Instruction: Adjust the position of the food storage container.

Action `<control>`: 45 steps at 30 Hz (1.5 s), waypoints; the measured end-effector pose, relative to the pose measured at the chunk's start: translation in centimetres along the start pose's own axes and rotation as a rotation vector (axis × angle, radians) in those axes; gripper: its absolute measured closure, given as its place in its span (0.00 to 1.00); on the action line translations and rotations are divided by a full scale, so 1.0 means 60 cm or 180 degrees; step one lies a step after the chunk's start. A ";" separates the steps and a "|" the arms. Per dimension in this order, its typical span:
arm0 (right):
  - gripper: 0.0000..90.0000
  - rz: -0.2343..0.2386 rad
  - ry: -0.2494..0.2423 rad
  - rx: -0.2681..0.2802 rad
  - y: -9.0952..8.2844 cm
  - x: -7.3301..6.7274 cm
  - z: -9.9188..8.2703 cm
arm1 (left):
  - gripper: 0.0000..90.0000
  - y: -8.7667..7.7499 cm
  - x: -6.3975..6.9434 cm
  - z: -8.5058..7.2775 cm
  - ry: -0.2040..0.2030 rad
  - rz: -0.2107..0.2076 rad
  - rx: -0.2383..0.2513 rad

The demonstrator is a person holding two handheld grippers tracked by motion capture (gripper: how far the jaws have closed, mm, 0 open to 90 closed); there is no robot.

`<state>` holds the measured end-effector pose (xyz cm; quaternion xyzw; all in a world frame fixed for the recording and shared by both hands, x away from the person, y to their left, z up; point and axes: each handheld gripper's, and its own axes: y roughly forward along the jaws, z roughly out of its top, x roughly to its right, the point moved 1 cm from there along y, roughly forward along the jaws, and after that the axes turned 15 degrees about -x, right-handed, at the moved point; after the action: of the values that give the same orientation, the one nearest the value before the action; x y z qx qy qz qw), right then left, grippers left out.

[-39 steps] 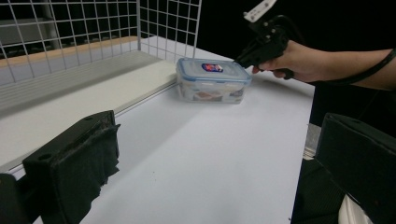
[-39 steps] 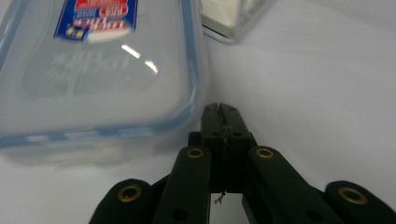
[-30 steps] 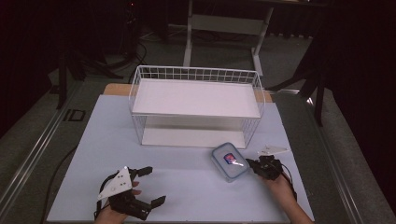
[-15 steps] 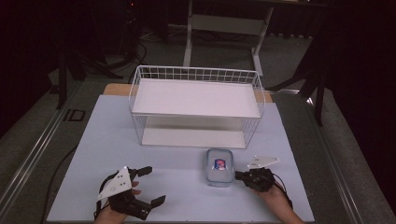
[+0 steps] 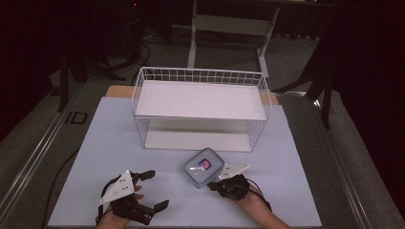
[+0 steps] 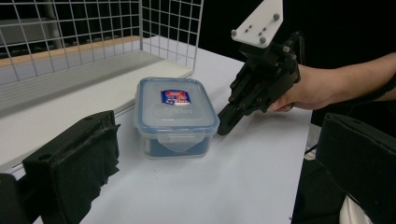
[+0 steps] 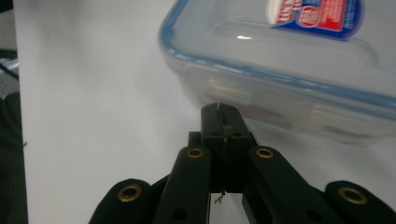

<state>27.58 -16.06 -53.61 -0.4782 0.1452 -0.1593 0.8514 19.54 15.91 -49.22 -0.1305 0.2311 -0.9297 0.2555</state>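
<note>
My right gripper (image 7: 219, 108) has its jaws pressed fully together with nothing between them, and its closed tip sits against the side wall of the clear plastic container (image 5: 205, 167), low down near the table. From the left gripper view I see that same right gripper (image 6: 225, 125) nosing the box's long side just under the blue-rimmed lid. I judge the step in hand to be a sideways nudge of the container across the white table (image 5: 105, 143), so I want the tip to push flat on the wall near its middle; contact close to a corner would likely spin the box instead of sliding it. I'd keep the tip low (a push under the lid rim could tip the box or catch the latch tab) and move slowly so it does not skid off the smooth plastic. The container stands upright, lid on, in front of the white wire shelf rack (image 5: 200, 102), near it but apart from it. My left gripper (image 5: 143, 188) rests on the table well to the left, jaws spread wide and empty, out of the container's way, where I'd leave it.
</note>
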 end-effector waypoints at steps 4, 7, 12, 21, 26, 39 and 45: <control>1.00 -0.0187 0.0143 -0.0081 -0.013 0.033 -0.025 | 0.00 -0.001 -0.001 -0.001 -0.0016 -0.0005 0.0011; 1.00 -0.0419 0.0404 -0.0025 -0.031 0.075 -0.042 | 0.00 0.000 -0.002 0.000 -0.0019 -0.0007 0.0008; 1.00 -0.0628 0.0588 0.0069 -0.041 0.121 -0.028 | 0.00 0.001 -0.002 -0.001 -0.0028 -0.0007 -0.0001; 1.00 -0.0464 0.0496 0.0077 -0.023 0.125 0.003 | 0.00 -0.003 -0.006 -0.002 -0.0052 -0.0009 0.0028; 1.00 -0.0397 0.0482 0.0031 -0.023 0.104 -0.010 | 0.00 -0.001 -0.004 -0.001 -0.0035 -0.0011 0.0015; 1.00 -0.0552 0.0467 -0.0058 -0.017 0.107 -0.002 | 0.00 0.000 -0.005 -0.001 -0.0034 -0.0011 0.0009; 1.00 -0.0582 0.0461 0.0042 -0.012 0.131 0.024 | 0.00 0.001 -0.007 -0.002 -0.0060 -0.0023 0.0011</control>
<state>35.21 -18.56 -53.00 -0.4711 0.1610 -0.2714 0.8237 19.88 16.17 -49.39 -0.1397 0.2266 -0.9297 0.2546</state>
